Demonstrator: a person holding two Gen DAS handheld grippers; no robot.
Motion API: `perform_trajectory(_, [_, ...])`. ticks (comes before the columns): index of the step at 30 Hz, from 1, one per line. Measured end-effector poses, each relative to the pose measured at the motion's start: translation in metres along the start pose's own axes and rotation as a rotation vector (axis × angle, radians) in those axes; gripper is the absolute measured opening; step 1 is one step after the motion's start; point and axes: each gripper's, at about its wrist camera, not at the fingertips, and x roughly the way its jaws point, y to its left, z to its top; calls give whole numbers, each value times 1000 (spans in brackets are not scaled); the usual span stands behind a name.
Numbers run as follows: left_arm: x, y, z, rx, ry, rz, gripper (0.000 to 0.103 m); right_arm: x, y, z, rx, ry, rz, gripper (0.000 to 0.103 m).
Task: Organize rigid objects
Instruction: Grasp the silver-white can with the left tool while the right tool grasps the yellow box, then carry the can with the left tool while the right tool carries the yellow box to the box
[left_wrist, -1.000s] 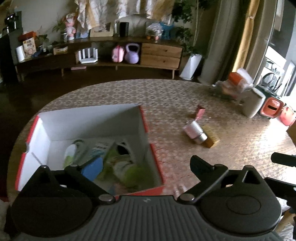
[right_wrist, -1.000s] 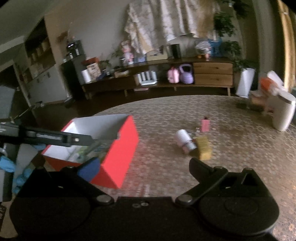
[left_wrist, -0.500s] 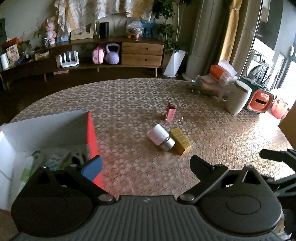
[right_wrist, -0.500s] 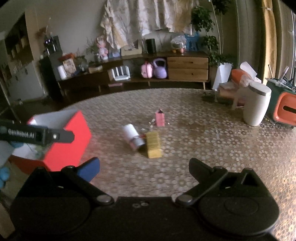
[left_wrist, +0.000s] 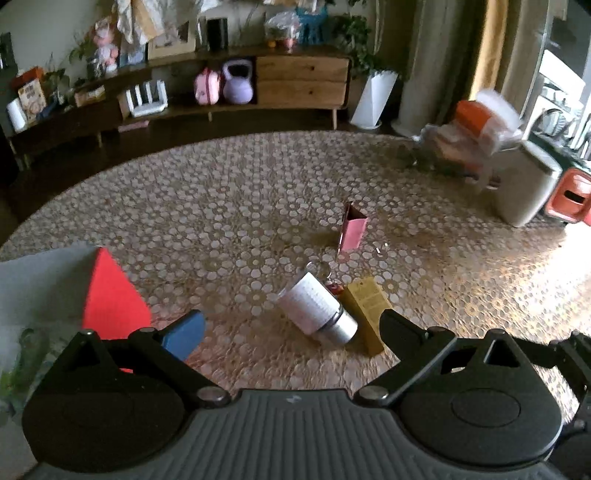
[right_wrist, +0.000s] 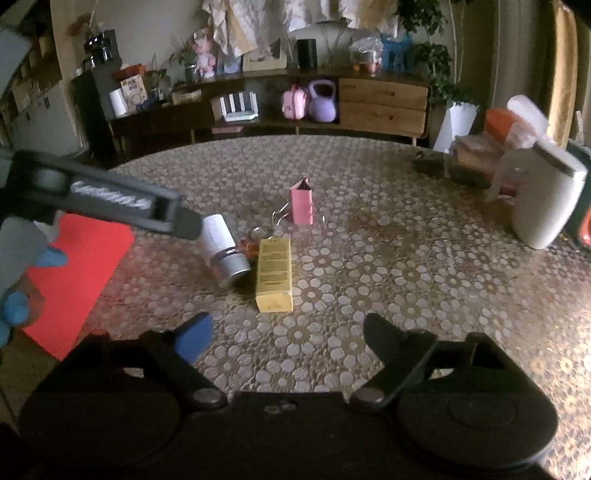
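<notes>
In the left wrist view, the left claw (left_wrist: 291, 325) is hanging open over the bench (left_wrist: 229, 206) with nothing between its fingers. The white bottle (left_wrist: 314, 308) is lying on its side just ahead, touching the yellow box (left_wrist: 367, 306). The pink box (left_wrist: 352, 230) is standing further back. The red box (left_wrist: 110, 295) is sitting at the left. The bottle looks hard, smooth and round, so it may be rolling away if pushed; squeezing across its middle seems best.

In the right wrist view, the right claw (right_wrist: 288, 334) is closing a little, with nothing between its fingers. The yellow box (right_wrist: 274, 273) is lying flat straight ahead. It looks light and stiff, like card, so I think gripping its two long sides gently is safest.
</notes>
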Motion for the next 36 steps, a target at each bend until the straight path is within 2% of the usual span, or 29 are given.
perform_trajectory(10, [64, 0, 14, -91, 89, 28, 101, 46, 0, 12, -25, 30, 50, 76])
perform_trajectory(21, [91, -2, 5, -102, 103, 37, 100, 79, 2, 14, -4, 64, 35, 58])
perform_trajectory(23, [92, -1, 4, -108, 104, 24, 87, 82, 3, 15, 1, 65, 29, 56])
perform_trajectory(27, [91, -2, 1, -114, 93, 5, 75, 85, 6, 16, -4, 57, 15, 53])
perform_trajectory(29, [89, -4, 2, -110, 85, -6, 63, 86, 8, 16, -7, 55, 4, 43])
perform_trajectory(30, [88, -5, 2, -108, 84, -5, 63, 85, 8, 16, -8, 53, 1, 42])
perform_trajectory(32, [88, -5, 3, -104, 85, -7, 62, 85, 9, 17, -7, 54, 3, 31])
perform_trajectory(36, [83, -3, 3, -105, 87, -17, 59, 81, 9, 17, 8, 54, -14, 29])
